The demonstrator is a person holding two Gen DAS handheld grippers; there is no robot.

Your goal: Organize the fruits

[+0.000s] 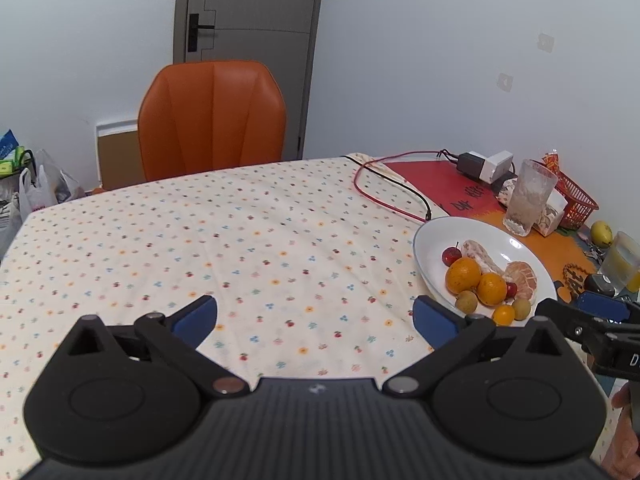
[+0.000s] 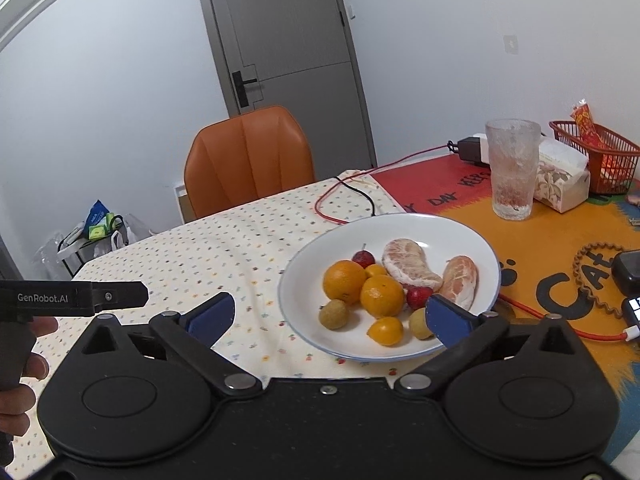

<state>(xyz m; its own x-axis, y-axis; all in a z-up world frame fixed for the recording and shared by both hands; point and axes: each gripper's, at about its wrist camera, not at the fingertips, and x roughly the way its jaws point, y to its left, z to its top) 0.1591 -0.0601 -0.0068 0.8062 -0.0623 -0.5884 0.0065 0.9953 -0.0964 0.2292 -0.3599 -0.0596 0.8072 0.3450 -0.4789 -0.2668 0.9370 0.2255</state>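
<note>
Fruits point(image 2: 372, 292) are lying heaped on the white plate point(image 2: 304, 320); sorting is not yet starting, I judge; both the left gripper point(image 1: 316, 314) and right gripper point(image 2: 328, 316) are gaping apart, gripping nothing; next move: the right closing on one piece.

My gripper pads point(image 2: 210, 316): blue | plate point(image 2: 304, 268): white, thin blue rim | oranges point(image 2: 344, 282): orange | small round fruits point(image 2: 333, 314): greenish-brown, maybe longans | tablecloth point(image 1: 200, 240): cream, tiny flower dots | chair point(image 1: 212, 116): orange | basket point(image 2: 600, 152): red
</note>
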